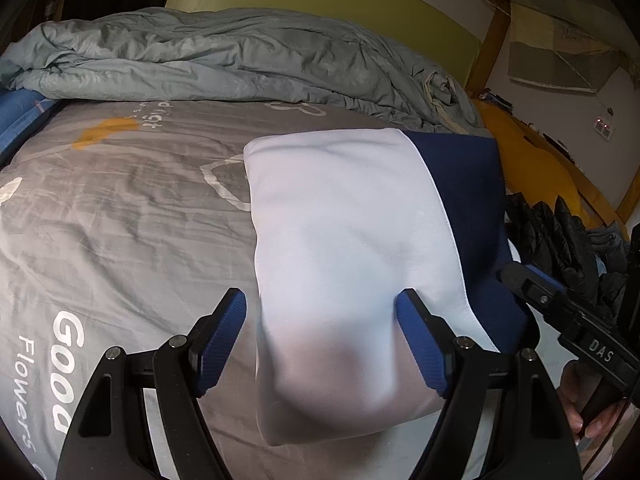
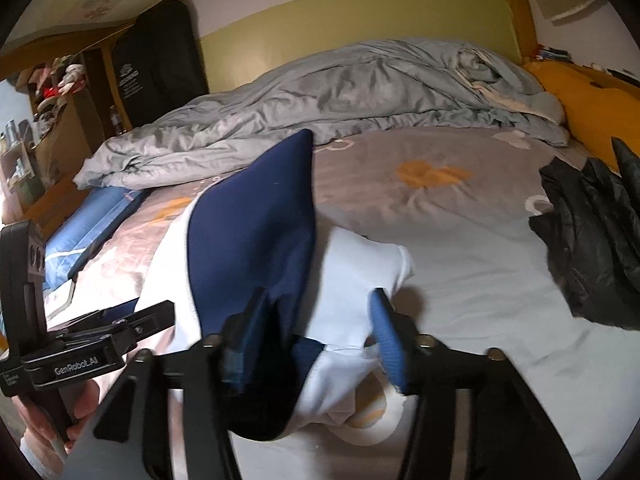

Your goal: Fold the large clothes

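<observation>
On the bed's grey printed cover (image 1: 120, 216), at your far left, white lettering runs along the near edge and an orange flower print sits further back. Behind it, a rumpled pale grey-green duvet (image 1: 224, 56) is heaped along the green headboard (image 1: 320, 12).

Your left gripper (image 1: 322, 320) has its jaws spread wide. The folded white and navy garment (image 1: 344, 216) lies flat on the cover, and its near left edge sits between your blue pads (image 1: 222, 336). The left pad stands clear over the cover; the right pad rests over the white cloth, but whether it touches I cannot tell. Nothing is clamped.

Further right, the navy panel runs down the garment's right side. Your right gripper (image 2: 318, 332) straddles that side, its jaws also wide apart. The navy cloth stands up in a loose peak against the left pad, and white cloth bunches between the fingers; the right pad (image 2: 388, 344) is just beside the white fold. The picture is blurred, yet the pads do not squeeze the cloth.

At your far right, a crumpled black jacket (image 2: 592, 240) lies on the cover, apart from the garment, with an orange pillow (image 2: 588, 100) behind it.
</observation>
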Action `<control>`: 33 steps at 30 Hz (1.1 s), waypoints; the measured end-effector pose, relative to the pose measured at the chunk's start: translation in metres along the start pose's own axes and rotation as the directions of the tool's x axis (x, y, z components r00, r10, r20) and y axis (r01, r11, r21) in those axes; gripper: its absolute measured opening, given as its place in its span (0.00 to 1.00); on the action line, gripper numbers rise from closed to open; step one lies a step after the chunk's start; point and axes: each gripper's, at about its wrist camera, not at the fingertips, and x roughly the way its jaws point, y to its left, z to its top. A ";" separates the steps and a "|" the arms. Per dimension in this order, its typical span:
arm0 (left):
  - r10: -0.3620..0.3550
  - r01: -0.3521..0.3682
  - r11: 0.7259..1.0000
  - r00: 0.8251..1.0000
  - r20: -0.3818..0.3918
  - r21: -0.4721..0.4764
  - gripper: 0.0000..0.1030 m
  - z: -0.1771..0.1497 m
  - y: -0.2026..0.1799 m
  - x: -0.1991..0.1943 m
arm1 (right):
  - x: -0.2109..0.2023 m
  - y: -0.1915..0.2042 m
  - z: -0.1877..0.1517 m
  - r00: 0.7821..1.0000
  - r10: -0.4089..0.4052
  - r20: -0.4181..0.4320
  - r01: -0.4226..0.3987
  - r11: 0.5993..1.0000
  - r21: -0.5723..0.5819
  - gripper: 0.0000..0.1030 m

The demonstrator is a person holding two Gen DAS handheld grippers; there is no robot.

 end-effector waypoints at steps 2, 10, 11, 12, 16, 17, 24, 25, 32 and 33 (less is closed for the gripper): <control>0.000 0.000 1.000 1.000 -0.003 -0.004 0.75 -0.001 0.001 0.001 | 0.000 -0.005 -0.001 1.000 -0.015 -0.002 0.015 1.000 0.014 0.84; -0.020 0.013 0.993 0.998 -0.058 -0.115 0.97 0.001 0.027 0.010 | 0.050 -0.061 -0.009 0.926 0.340 -0.163 -0.257 0.886 0.387 0.88; -0.060 0.046 0.985 0.995 -0.079 -0.168 0.98 0.001 0.037 0.013 | 0.061 -0.067 -0.012 0.895 0.408 -0.180 -0.296 0.846 0.444 0.89; -0.101 0.077 0.973 0.990 -0.099 -0.219 1.00 0.000 0.046 0.018 | 0.069 -0.070 -0.014 0.871 0.454 -0.186 -0.325 0.818 0.474 0.89; -0.305 0.210 0.870 0.940 -0.153 -0.446 1.00 -0.009 0.087 0.041 | 0.097 -0.072 -0.015 0.784 0.592 -0.187 -0.434 0.737 0.518 0.90; -0.343 0.236 0.846 0.928 -0.147 -0.478 1.00 -0.012 0.093 0.045 | 0.099 -0.070 -0.015 0.775 0.603 -0.188 -0.446 0.733 0.514 0.91; -0.492 0.408 0.798 0.866 -0.088 -0.443 0.56 -0.004 0.085 0.039 | 0.103 -0.064 -0.003 0.759 0.632 -0.154 -0.495 0.715 0.495 0.68; -0.474 0.404 0.824 0.875 -0.093 -0.398 0.56 0.001 0.077 0.032 | 0.093 -0.062 0.004 0.767 0.627 -0.140 -0.502 0.721 0.478 0.63; -0.576 0.558 0.792 0.817 -0.002 -0.247 0.55 0.036 -0.002 -0.017 | 0.006 -0.089 0.043 0.812 0.583 0.004 -0.529 0.734 0.426 0.60; -0.597 0.581 0.780 0.802 0.002 -0.232 0.55 0.044 -0.012 -0.022 | -0.014 -0.097 0.050 0.824 0.565 0.036 -0.529 0.745 0.407 0.60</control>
